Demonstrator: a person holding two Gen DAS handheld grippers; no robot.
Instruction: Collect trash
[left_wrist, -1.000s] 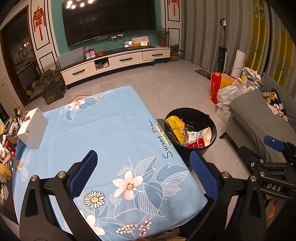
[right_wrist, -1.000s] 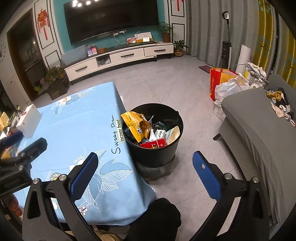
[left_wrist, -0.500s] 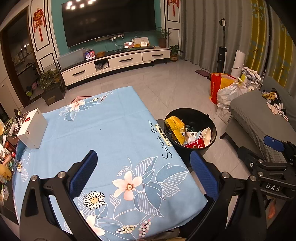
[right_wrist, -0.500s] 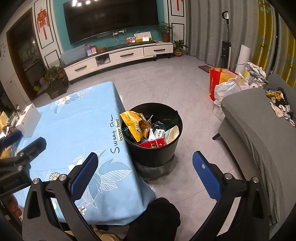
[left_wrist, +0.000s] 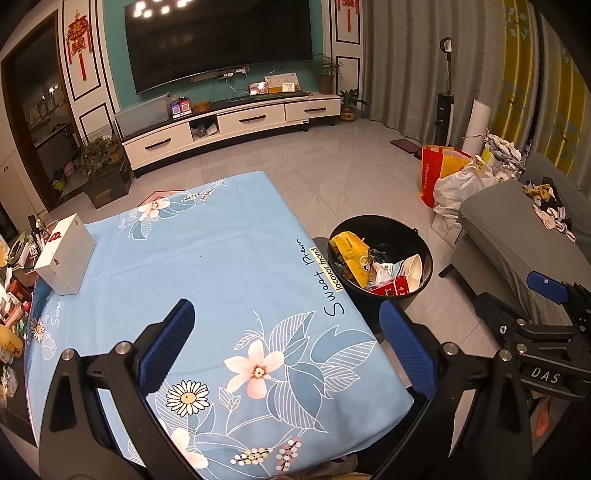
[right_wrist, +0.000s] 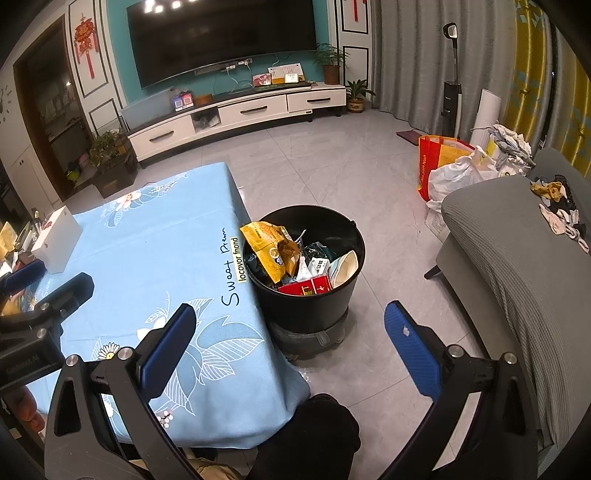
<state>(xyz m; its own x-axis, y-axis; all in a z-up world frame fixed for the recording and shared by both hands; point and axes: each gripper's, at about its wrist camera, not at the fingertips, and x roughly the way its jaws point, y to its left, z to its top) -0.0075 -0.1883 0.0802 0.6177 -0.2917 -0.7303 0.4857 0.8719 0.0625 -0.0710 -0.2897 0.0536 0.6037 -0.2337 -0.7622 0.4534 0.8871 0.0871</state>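
Flowers cover the blue cloth (left_wrist: 207, 266) on the table in our left view. Our left gripper (left_wrist: 286, 343) hangs above that cloth with its blue fingers (left_wrist: 164, 345) spread wide and nothing between them. A white box (left_wrist: 64, 260) sits near the far left edge. Just past the right edge of the table stands the black bin (left_wrist: 380, 262), and the trash is inside it (a yellow bag (left_wrist: 351, 254) and a red pack (left_wrist: 393, 286) show on top). Our right gripper (left_wrist: 546, 328) peeks in from the right.

From our right view, the right gripper (right_wrist: 290, 345) is wide open too, holding nothing, above the floor by the bin (right_wrist: 306, 299). The bin touches the cloth (right_wrist: 155, 258). A grey sofa (right_wrist: 517, 266) is on the right.
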